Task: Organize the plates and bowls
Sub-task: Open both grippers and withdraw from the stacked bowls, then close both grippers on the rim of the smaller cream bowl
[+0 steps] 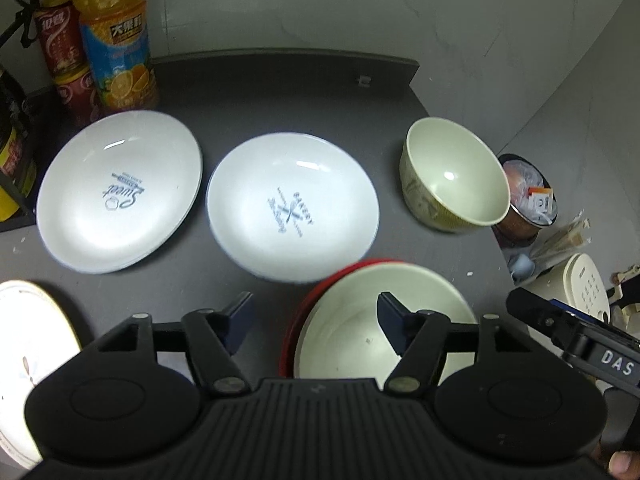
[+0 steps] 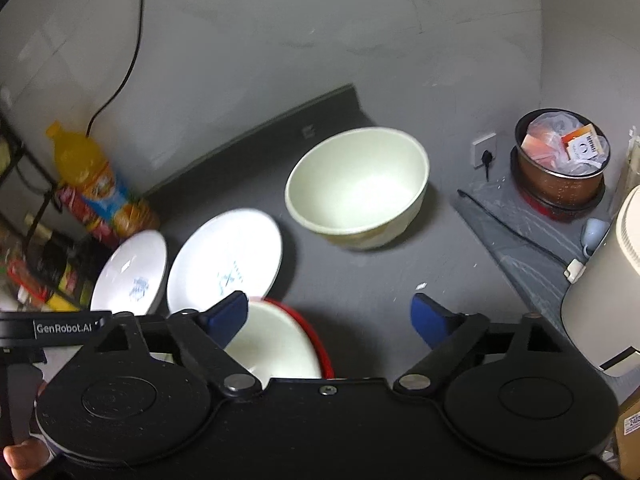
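On the dark table lie two white plates, one printed "Sweet" (image 1: 120,192) and one printed "Bakery" (image 1: 292,208). To their right stands a cream bowl (image 1: 456,176) with a patterned outside. Nearest me is a bowl that is red outside and cream inside (image 1: 360,332). My left gripper (image 1: 316,312) is open above its left rim, one pad over the inside and one over the table. The right wrist view shows the same red bowl (image 2: 280,344), both plates (image 2: 224,256) (image 2: 132,272) and the cream bowl (image 2: 360,184). My right gripper (image 2: 330,312) is open wide over the red bowl's right rim, holding nothing.
An orange juice bottle (image 1: 116,40) and red cans (image 1: 64,44) stand at the back left beside a black rack (image 2: 24,208). Another white plate (image 1: 28,352) lies at the near left. Right of the table are a pot of packets (image 2: 560,160) and a cream appliance (image 2: 608,292).
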Demonstrator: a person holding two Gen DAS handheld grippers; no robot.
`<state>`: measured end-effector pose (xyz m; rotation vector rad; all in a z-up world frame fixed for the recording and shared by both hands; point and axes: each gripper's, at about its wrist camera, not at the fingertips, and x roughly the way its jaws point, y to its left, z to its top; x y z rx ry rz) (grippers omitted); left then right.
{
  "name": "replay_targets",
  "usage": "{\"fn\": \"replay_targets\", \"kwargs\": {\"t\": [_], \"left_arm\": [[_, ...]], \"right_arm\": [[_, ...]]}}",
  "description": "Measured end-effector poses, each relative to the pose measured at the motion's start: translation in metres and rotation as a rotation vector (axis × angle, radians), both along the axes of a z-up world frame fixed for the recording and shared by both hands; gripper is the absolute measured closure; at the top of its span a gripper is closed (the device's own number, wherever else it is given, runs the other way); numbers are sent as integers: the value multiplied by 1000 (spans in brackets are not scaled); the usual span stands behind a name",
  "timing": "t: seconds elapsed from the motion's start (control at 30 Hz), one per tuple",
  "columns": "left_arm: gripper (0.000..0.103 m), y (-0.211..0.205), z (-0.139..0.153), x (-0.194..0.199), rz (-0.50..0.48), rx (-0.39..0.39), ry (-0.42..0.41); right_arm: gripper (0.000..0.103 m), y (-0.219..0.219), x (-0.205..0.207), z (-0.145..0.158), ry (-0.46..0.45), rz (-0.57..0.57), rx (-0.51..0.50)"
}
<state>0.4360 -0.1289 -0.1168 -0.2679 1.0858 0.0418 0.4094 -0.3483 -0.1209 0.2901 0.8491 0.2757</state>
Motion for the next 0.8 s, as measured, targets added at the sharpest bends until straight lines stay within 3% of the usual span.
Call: {"fn": "replay_targets", "kwargs": {"t": [0.13,0.3,0.5,0.8], "left_arm": [[36,-6,2,12,4,1,-14],[36,-13,-1,29,26,-90,-18],[36,-39,-2,58,-28,-15,-47],[36,-59,-22,115,-75,-28,-5]], "right_arm": [[7,-12,10,-1,4,-26,36],[7,-23,24,-4,-9,-63,30],[7,-28,44,-8,-5,-70,10],[7,-32,78,-22,22,-121,-8]]}}
